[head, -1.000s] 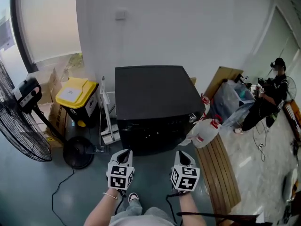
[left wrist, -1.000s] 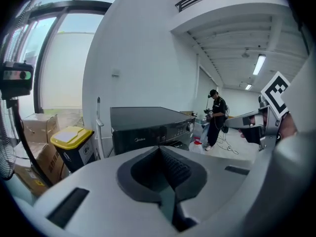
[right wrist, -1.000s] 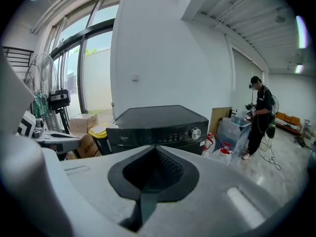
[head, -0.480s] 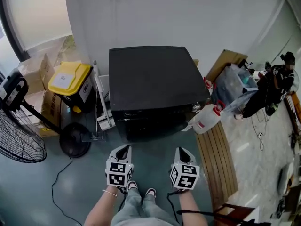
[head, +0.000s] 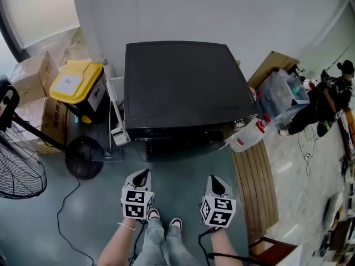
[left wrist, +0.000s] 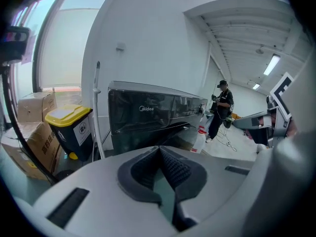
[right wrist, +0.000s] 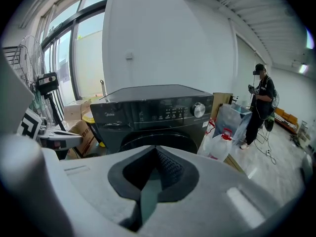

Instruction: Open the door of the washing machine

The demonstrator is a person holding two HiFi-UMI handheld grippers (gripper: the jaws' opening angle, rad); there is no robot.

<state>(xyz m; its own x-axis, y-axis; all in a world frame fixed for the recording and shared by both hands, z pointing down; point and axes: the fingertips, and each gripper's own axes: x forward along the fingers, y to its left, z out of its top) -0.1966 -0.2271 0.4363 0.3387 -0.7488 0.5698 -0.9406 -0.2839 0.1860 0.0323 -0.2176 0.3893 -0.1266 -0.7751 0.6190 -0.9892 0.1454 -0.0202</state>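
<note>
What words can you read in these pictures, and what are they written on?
"Midea": on the front of the washer, near its top left.
Sticker on the bin: a picture and some print, too small to read.
Print on the box: too blurred to read.
Signs on the panel beside the washer's knob: too small to read.

Yellow-lidded bin [head: 75, 82], cardboard boxes [head: 32, 72], floor fan [head: 16, 170], white jug [head: 247, 139], wooden slats [head: 255, 188]
</note>
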